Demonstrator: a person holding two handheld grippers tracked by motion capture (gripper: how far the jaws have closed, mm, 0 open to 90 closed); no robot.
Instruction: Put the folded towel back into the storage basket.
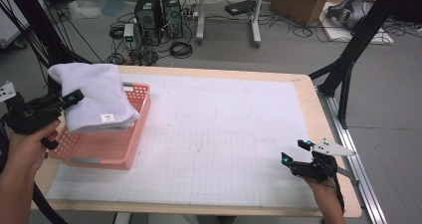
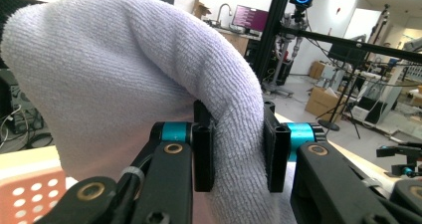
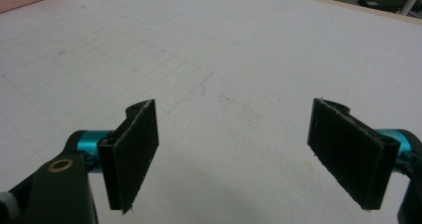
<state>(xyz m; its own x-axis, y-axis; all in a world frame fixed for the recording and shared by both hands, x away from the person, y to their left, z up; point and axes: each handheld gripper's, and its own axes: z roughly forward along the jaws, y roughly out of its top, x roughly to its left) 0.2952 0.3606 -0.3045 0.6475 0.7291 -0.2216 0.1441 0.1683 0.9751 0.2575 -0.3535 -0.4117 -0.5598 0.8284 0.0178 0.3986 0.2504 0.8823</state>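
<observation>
Gripping a folded white towel (image 2: 149, 74), our left gripper (image 2: 239, 152) has both pads pressed into a thick fold of the cloth, the jaws partly closed around it. In the high view that left gripper (image 1: 69, 98) sits at the left edge of the frame, and the towel (image 1: 94, 97) lies draped over the far end of the pink basket (image 1: 107, 149), overhanging its back rim and left side.

Our right gripper (image 3: 234, 149) stands wide open with nothing between its pads, hovering just over the bare white mat (image 3: 239, 59). In the high view it (image 1: 294, 152) sits at the lower right, near the table's right edge (image 1: 326, 129) and well apart from the basket.

Between the two grippers the gridded mat (image 1: 224, 134) lies open across the centre and right of the frame.

The basket's near end holds nothing we can see; the towel covers its far end.
</observation>
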